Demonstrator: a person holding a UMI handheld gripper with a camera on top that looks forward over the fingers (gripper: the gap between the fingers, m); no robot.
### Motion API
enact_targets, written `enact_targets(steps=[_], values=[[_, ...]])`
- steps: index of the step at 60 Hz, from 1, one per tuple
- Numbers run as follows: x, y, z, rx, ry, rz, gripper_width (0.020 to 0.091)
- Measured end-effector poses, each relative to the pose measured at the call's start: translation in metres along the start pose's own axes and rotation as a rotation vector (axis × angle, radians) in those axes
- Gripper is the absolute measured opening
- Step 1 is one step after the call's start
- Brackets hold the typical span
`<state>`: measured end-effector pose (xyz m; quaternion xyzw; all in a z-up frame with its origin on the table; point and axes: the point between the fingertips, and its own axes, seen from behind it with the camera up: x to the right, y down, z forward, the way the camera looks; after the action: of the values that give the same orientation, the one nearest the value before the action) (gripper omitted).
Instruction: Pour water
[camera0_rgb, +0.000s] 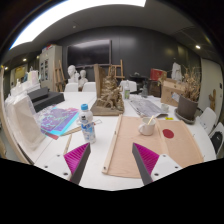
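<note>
Two fingers of your gripper (112, 163) stand apart, holding nothing, above a tan board (128, 143) on the white table (100, 170). Your bottle (87, 124) stands upright beyond the left finger, beside a colourful mat (57, 121). A white cup (147, 126) sits ahead on the right, near a red disc (168, 132). Nothing blocks either.
</note>
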<state>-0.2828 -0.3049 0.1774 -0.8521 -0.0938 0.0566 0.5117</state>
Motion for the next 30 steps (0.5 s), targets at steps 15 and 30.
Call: enact_targets(steps=[15, 30], values=[[-0.065, -0.01, 0.117, 0.083, -0.025, -0.01, 0.0858], [-0.066, 0.001, 0.232, 0.087, 0.061, 0.009, 0.0731]])
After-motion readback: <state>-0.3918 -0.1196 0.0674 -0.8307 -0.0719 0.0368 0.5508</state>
